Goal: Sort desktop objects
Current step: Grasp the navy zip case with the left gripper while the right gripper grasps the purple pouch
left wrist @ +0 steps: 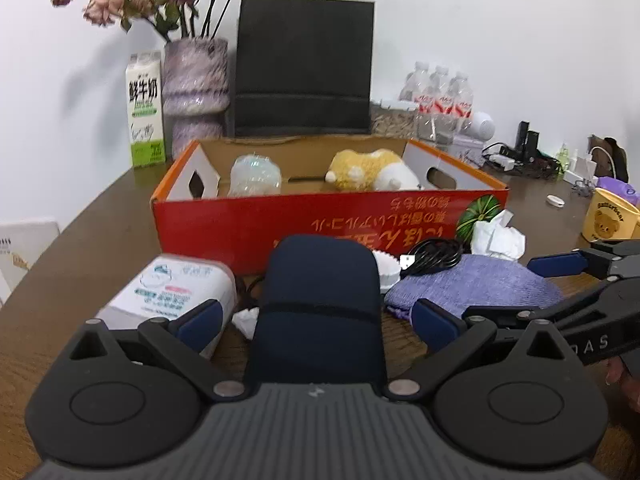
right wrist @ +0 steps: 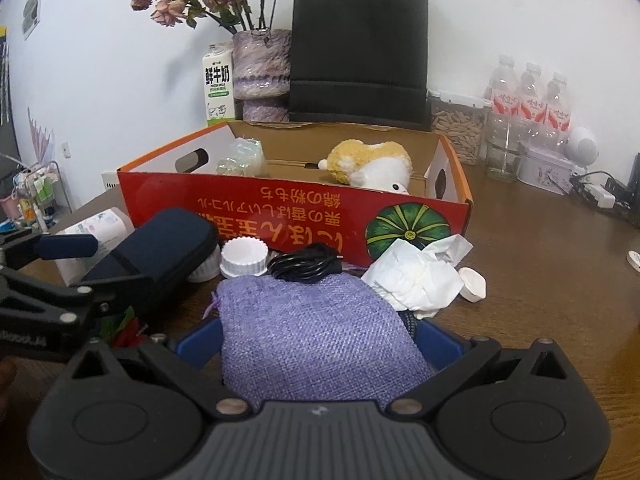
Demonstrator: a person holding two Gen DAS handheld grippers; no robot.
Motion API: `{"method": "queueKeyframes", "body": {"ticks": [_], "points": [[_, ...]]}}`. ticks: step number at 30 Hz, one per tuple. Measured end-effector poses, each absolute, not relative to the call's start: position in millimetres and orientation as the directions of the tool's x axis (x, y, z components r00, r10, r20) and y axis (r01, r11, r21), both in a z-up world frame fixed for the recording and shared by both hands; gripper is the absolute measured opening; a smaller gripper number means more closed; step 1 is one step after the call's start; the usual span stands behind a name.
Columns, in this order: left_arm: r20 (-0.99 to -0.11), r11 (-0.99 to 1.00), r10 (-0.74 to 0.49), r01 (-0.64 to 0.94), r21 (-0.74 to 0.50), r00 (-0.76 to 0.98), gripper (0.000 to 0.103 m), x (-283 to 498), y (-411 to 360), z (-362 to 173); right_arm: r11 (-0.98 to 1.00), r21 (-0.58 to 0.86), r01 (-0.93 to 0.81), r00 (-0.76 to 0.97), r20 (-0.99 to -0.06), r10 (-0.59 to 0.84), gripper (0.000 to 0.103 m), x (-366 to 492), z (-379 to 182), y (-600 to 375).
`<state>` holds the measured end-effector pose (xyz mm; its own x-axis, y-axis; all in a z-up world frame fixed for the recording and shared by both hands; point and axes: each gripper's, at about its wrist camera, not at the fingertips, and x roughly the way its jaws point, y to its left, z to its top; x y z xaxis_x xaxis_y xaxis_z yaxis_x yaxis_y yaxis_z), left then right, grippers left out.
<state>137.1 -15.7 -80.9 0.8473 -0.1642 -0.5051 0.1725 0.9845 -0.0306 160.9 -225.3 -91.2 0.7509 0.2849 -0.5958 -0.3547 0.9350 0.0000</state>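
Left wrist view: the left gripper [left wrist: 316,320] has its blue-padded fingers spread either side of a dark navy zippered hard case [left wrist: 320,300] lying on the brown wooden table [left wrist: 100,248], though whether the pads actually touch it is hard to tell. The right gripper [right wrist: 320,344] likewise straddles a lilac woven fabric pouch [right wrist: 316,328], jaws apart. Just beyond lie one coiled black cable [right wrist: 306,266], crumpled white tissue [right wrist: 416,276] and two white ribbed caps [right wrist: 245,258]. The red cardboard box [right wrist: 300,216] behind them holds one yellow-and-white plush toy [right wrist: 372,164] and one clear crinkled plastic item [right wrist: 244,158].
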Motion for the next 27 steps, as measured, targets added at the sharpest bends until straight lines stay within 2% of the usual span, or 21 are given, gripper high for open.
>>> {"method": "queueKeyframes", "body": {"ticks": [8,12,20,27], "points": [[-0.559,0.987,-0.154,0.148,-0.057,0.814,0.100,144.8,-12.4,-85.8,0.921,-0.047,-0.386,0.745,-0.605,0.282,0.103,156.9,-91.4,-221.2],[-0.568,0.985,-0.163,0.161,-0.055,0.807,0.085,145.5,-15.0,-86.9,0.916,-0.060,-0.398,0.741,-0.610,0.282,0.101,155.8,-93.0,-220.6],[-0.569,0.984,-0.170,0.174,-0.047,0.805,0.078,144.0,-20.0,-87.1,0.897,-0.058,-0.438,0.738,-0.594,0.322,0.073,147.4,-88.7,-218.6],[-0.565,0.986,-0.151,0.162,-0.031,0.811,0.072,141.7,-23.3,-86.9,0.892,-0.056,-0.449,0.741,-0.582,0.336,0.056,139.1,-84.0,-218.8]]}}
